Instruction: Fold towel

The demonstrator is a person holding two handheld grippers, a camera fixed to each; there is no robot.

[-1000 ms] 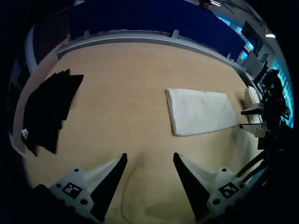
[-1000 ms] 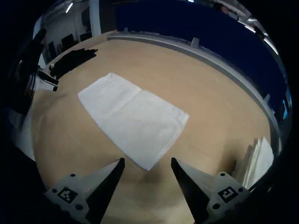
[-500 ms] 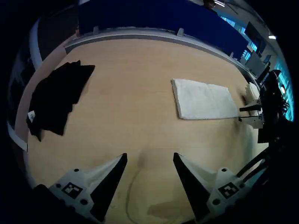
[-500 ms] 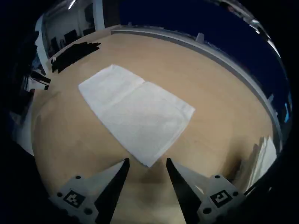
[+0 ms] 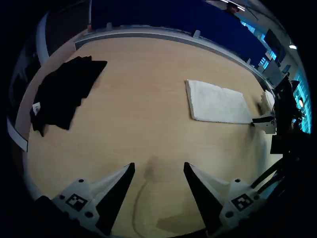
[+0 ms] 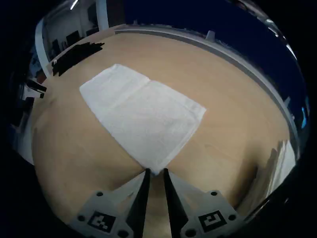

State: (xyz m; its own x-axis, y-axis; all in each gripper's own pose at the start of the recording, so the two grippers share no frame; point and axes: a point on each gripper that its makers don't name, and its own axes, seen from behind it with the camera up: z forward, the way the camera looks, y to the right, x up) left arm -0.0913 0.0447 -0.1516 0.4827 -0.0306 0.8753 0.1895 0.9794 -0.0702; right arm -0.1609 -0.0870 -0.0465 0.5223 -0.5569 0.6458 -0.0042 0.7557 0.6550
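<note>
A white towel (image 5: 216, 104), folded into a long rectangle, lies flat on the wooden table (image 5: 138, 111). In the right gripper view the towel (image 6: 142, 115) stretches away from me, and its near corner sits between the tips of my right gripper (image 6: 155, 173), whose fingers have closed to a narrow gap on it. The left gripper view shows that right gripper (image 5: 253, 123) at the towel's right end. My left gripper (image 5: 158, 168) hangs open over bare table, well short of the towel, with nothing between its fingers.
A black cloth (image 5: 63, 93) lies at the table's far left, also seen in the right gripper view (image 6: 75, 57). A stack of white towels (image 6: 283, 162) sits at the right edge. A blue partition (image 5: 166, 16) runs behind the table.
My right gripper moved forward to the towel's near corner and its fingers closed from wide apart onto it. My left gripper drew back slightly and stayed open.
</note>
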